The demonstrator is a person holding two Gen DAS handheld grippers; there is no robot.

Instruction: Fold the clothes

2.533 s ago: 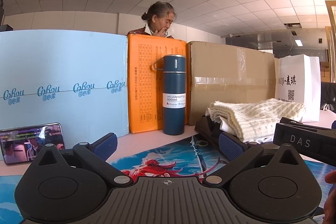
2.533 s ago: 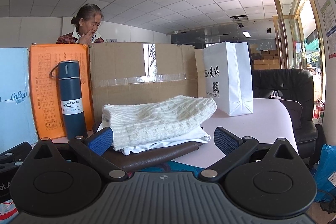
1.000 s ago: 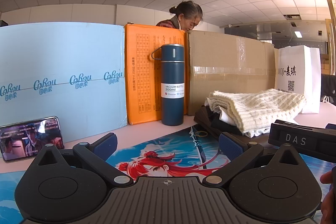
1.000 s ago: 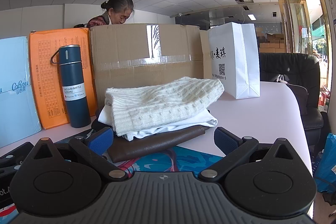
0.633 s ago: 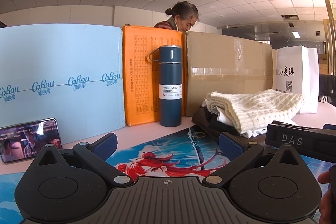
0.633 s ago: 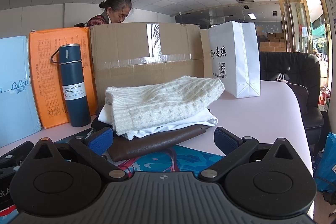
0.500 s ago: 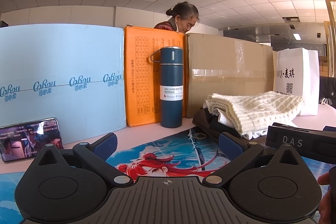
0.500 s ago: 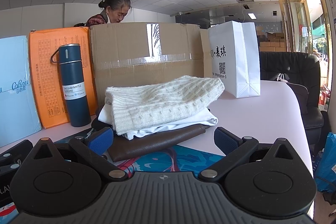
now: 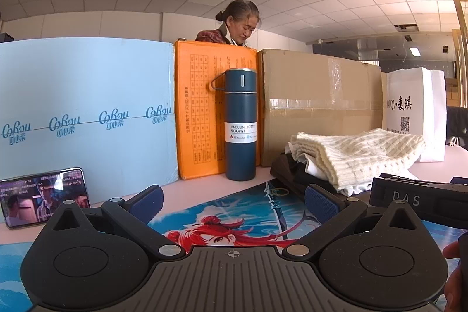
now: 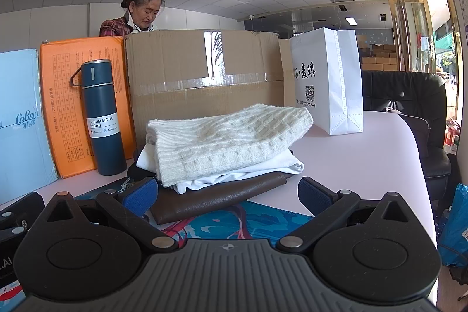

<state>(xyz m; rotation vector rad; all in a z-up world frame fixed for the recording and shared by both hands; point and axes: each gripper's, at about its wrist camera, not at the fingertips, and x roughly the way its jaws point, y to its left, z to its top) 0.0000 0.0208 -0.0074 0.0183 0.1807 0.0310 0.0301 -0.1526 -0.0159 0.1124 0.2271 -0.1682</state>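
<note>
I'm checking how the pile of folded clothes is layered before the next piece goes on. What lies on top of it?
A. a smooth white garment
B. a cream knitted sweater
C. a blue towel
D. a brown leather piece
B: the cream knitted sweater lies uppermost, with the smooth white garment under it and the brown leather piece beneath both, on the table.

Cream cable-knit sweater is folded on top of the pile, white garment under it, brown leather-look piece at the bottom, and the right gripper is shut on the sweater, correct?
Not quite. The right gripper is open and holds nothing, as the right wrist view shows; its blue pads sit apart in front of the pile. The rest holds: the cream cable-knit sweater lies on top, the white garment under it, the brown leather-look piece at the bottom.
</note>
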